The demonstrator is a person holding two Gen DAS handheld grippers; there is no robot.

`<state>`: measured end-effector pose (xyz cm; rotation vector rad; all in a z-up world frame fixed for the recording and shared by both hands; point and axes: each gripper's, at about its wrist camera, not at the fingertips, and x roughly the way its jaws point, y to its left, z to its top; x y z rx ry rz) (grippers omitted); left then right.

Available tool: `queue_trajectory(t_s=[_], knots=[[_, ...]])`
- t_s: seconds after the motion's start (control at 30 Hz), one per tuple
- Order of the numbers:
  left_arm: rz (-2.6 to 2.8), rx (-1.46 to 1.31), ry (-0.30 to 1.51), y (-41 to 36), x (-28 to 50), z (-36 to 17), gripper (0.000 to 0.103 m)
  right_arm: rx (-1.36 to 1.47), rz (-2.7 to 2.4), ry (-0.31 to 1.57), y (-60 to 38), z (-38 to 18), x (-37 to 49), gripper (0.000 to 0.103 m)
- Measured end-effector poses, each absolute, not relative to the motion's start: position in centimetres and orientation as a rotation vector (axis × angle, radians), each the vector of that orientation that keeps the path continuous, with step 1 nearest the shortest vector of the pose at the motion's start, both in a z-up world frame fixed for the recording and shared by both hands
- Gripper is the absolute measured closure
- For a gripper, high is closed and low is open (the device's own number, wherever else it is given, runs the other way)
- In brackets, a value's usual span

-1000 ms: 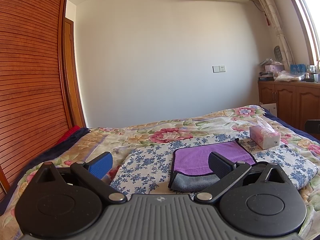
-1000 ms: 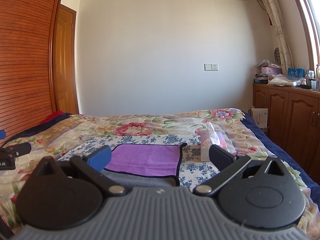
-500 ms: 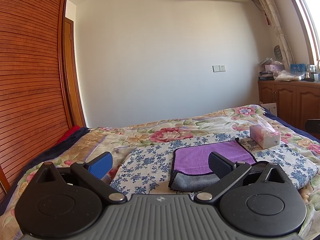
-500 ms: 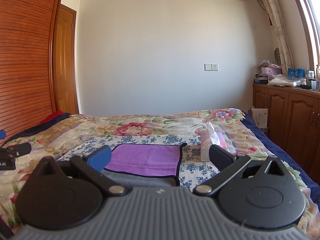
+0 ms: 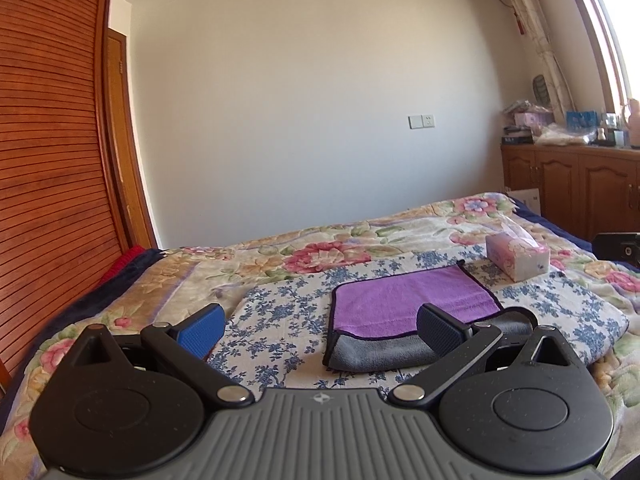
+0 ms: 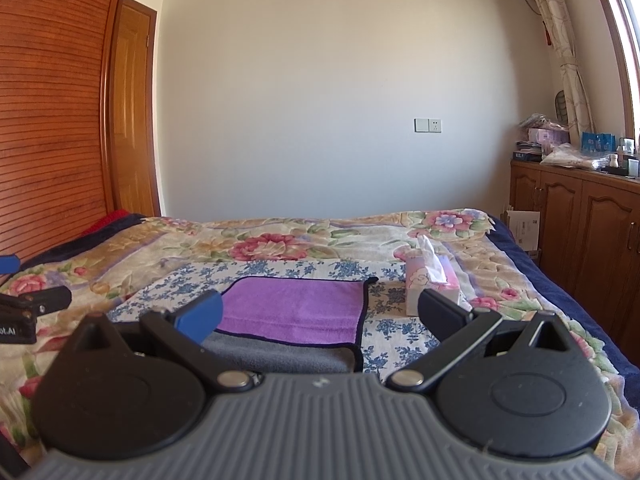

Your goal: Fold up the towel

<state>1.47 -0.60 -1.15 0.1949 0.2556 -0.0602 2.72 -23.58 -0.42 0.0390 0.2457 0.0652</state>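
A purple towel point(image 5: 408, 298) with a dark hem lies folded on a blue-flowered cloth point(image 5: 280, 312) on the bed, its grey underside showing along the near edge. It also shows in the right wrist view point(image 6: 296, 310). My left gripper point(image 5: 320, 326) is open and empty, held above the bed just short of the towel's near left corner. My right gripper point(image 6: 318, 314) is open and empty, held just short of the towel's near edge. Neither touches the towel.
A pink tissue box point(image 5: 518, 254) stands on the bed right of the towel, also in the right wrist view point(image 6: 430, 286). A wooden slatted wardrobe point(image 5: 48, 184) is at the left, wooden cabinets point(image 6: 580, 240) at the right. The left gripper's body point(image 6: 28, 316) shows at the left edge.
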Motion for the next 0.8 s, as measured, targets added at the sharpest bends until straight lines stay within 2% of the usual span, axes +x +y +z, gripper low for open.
queue_trajectory(t_s=[0.8], knots=[[-0.126,0.243,0.344,-2.1,6.2,-2.9,0.0,0.004,0.077,0.311,-23.3,-1.6,5.8,0.0]])
